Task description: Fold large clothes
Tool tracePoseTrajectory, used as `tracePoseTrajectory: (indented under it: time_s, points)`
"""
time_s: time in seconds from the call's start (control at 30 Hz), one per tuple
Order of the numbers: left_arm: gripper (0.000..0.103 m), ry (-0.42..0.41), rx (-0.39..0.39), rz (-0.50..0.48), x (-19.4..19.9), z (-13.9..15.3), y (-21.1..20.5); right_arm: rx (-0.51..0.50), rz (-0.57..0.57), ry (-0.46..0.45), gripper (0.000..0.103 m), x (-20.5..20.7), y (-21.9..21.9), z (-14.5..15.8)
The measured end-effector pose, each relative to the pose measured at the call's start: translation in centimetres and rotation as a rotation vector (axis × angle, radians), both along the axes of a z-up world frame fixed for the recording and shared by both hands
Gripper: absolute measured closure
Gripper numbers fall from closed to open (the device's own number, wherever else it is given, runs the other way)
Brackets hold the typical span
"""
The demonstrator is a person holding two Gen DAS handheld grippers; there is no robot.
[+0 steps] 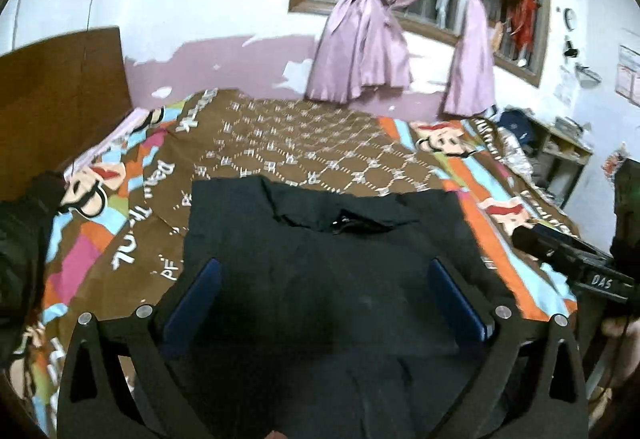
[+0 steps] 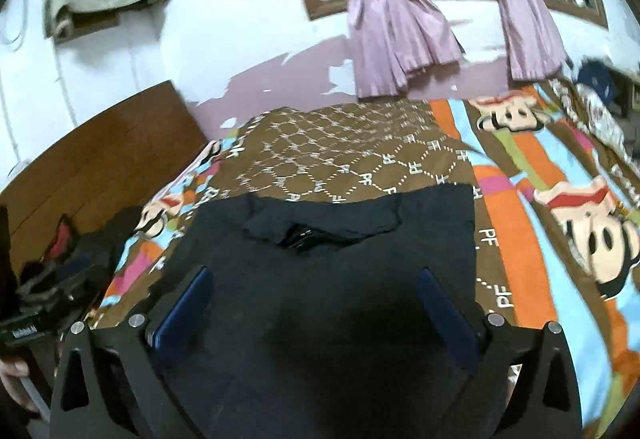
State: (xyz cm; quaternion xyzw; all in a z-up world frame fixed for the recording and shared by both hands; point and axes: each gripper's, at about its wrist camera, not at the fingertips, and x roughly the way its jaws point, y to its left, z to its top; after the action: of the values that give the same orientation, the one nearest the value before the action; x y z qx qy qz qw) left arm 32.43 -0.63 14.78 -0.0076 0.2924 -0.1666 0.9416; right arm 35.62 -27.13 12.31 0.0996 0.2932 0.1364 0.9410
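A large black garment [image 1: 320, 279] lies flat on the bed, its sides tucked into a rough rectangle. Its collar and zip [image 1: 348, 225] point to the far side. My left gripper [image 1: 324, 265] hovers over the near half with its blue pads [image 1: 204, 283] wide apart, open, nothing between them. In the right wrist view the same garment [image 2: 320, 299] fills the near centre, collar [image 2: 304, 235] away from me. My right gripper [image 2: 314, 273] is also open above it. The right gripper's body [image 1: 580, 263] shows at the right edge, the left one's [image 2: 32, 323] at the left edge.
A brown bedspread [image 1: 304, 143] with cartoon borders covers the bed. A wooden headboard [image 1: 60, 87] stands at the left, with a pile of dark clothes [image 2: 68, 263] beside it. Purple curtains [image 1: 368, 39] hang over the far window. A cluttered shelf [image 1: 560, 147] stands at the right.
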Motion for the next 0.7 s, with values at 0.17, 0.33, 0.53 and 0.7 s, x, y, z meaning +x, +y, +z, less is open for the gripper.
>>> tracePoseTrajectory:
  time_s: [0.17, 0.33, 0.53, 0.7]
  points:
    - [0.002, -0.018, 0.019, -0.017, -5.3, 3.0, 0.5, -0.078, 0.031, -0.024, 0.0, -5.4, 1.2, 2.9]
    - [0.002, -0.033, 0.054, -0.01, -9.6, 4.6, 1.5, -0.119, 0.065, -0.032, 0.0, -9.5, 1.6, 4.4]
    - [0.002, -0.057, 0.161, -0.04, -14.0, 3.8, 1.7, -0.289, 0.1, -0.005, 0.0, -13.5, 3.0, 4.4]
    - [0.002, -0.067, 0.168, -0.042, -17.0, 2.5, 1.9, -0.348, 0.135, -0.001, 0.0, -16.6, 3.8, 3.2]
